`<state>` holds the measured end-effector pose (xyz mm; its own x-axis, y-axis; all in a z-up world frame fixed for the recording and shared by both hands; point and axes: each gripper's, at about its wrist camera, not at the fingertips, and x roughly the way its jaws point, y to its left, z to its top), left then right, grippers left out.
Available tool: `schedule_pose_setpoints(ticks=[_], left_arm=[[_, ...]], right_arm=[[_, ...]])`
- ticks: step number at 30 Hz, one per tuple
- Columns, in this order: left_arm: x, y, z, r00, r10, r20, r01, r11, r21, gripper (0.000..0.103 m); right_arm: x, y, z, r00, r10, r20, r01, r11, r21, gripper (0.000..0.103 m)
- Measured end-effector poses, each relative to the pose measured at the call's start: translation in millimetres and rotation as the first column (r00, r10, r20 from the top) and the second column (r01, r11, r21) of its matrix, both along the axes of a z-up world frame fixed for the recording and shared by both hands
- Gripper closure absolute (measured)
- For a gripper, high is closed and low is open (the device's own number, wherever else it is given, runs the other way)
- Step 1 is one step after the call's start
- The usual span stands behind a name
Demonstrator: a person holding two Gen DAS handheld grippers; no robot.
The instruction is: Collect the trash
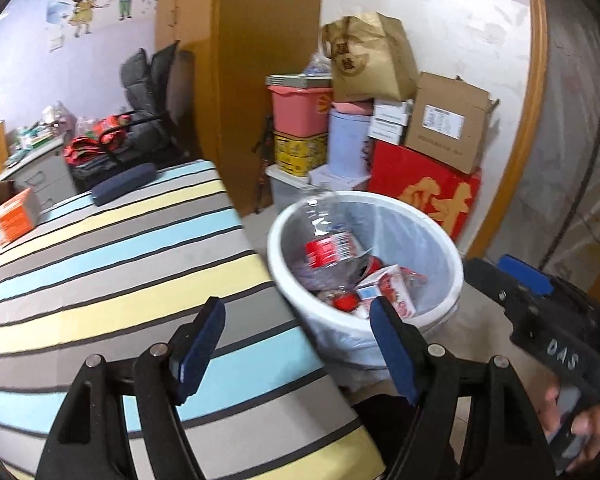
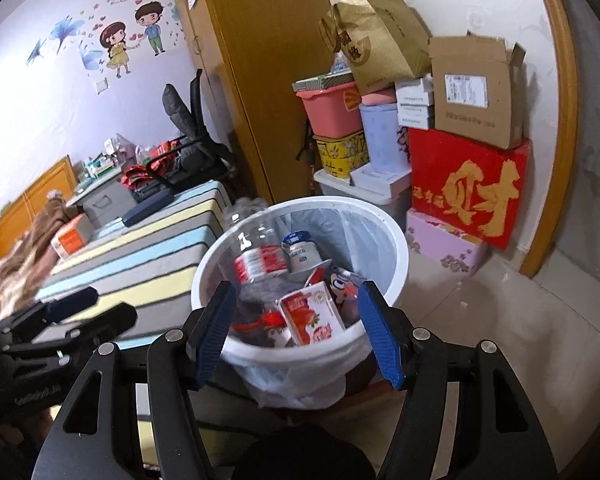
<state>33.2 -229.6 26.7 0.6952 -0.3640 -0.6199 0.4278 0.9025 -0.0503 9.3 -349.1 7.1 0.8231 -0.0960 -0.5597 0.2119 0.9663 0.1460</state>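
Hovering near the white bin (image 2: 300,216), your right gripper (image 2: 298,330) gapes empty over its strawberry carton (image 2: 312,314); your left gripper (image 1: 296,354), likewise empty-jawed, sits left of it.

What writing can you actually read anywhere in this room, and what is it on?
"财": large gold character on the red box.
"DAS": handwritten on the black body of the right gripper, seen from the left wrist view.
Brown paper bag: dark characters, too blurred to read.
Cardboard box: white label, print too small.
Bottle, carton and cup in the bin: labels unreadable.
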Motion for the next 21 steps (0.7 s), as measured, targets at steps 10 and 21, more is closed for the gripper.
schedule_pose_setpoints(ticks=[10, 21], left_arm=[[-28, 26, 5, 0.996, 0.062, 0.063, -0.062, 0.998, -0.006, 0.026], [-46, 42, -1, 0.991, 0.099, 0.091, -0.101, 0.995, 0.017, 0.026]], right_arm=[[-20, 27, -1, 0.998, -0.038, 0.040, 0.040, 0.998, -0.042, 0.038], [-33, 44, -6, 0.996, -0.069, 0.048, 0.071, 0.996, -0.047, 0.038]])
